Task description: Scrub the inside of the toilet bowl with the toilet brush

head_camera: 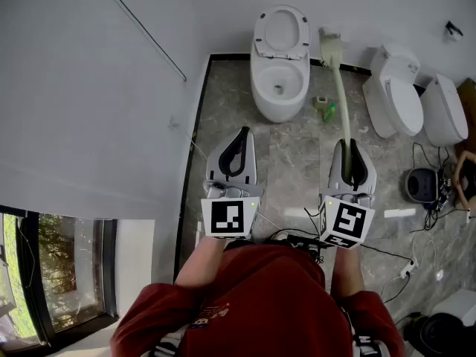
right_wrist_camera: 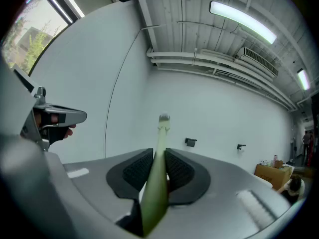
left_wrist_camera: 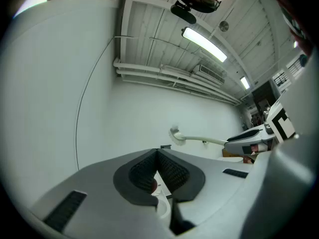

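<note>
The right hand-held gripper (head_camera: 351, 155) pinches the toilet brush (head_camera: 340, 95) by its handle, bristle head in the air right of the toilet (head_camera: 277, 99) (lid up). The left hand-held gripper (head_camera: 239, 146) is pressed together, empty.

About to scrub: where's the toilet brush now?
Head view: toilet brush held in the right claw, its head right of the open toilet.

White walls (head_camera: 89, 88), grey marble floor (head_camera: 290, 162). Window (head_camera: 63, 274) at lower left (trees outside). Two spare toilets (head_camera: 398, 99) at right, cables (head_camera: 383, 252) strewn near them. Ribbed white ceiling (right_wrist_camera: 199, 19), tube lights (left_wrist_camera: 204, 44) lit.
</note>
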`<move>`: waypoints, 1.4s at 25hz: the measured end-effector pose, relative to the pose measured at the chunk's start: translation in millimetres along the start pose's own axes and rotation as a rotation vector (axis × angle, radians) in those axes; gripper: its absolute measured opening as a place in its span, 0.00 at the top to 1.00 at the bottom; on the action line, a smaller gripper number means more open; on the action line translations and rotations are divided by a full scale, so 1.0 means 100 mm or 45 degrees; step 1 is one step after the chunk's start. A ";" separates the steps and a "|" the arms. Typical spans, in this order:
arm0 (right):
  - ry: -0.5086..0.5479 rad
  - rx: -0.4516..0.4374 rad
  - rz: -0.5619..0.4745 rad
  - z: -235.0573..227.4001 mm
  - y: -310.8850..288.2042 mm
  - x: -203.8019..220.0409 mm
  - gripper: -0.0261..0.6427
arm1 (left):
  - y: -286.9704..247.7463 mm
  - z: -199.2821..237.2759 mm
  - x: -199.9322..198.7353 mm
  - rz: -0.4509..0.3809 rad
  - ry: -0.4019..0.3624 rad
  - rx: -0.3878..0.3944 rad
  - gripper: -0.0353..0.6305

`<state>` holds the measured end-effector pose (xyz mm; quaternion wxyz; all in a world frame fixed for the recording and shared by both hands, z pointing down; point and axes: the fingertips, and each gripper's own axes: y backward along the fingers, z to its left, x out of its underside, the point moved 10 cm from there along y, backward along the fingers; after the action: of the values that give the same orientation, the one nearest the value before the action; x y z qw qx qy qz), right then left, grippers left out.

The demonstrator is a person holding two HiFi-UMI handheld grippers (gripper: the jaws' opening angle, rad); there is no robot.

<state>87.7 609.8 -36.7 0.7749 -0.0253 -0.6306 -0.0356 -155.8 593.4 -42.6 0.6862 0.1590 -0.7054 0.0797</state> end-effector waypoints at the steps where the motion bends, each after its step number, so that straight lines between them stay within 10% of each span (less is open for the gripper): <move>1: 0.000 0.002 0.001 -0.02 0.01 0.01 0.83 | 0.00 -0.02 0.00 0.002 0.003 0.003 0.94; 35: -0.112 0.006 0.091 -0.87 0.32 0.63 0.83 | -0.23 -1.10 0.23 0.080 0.007 0.082 0.94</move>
<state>187.8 633.4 7.5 0.7471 -0.0475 -0.6630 -0.0053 -44.3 606.0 -17.0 0.6798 0.1586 -0.7052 0.1241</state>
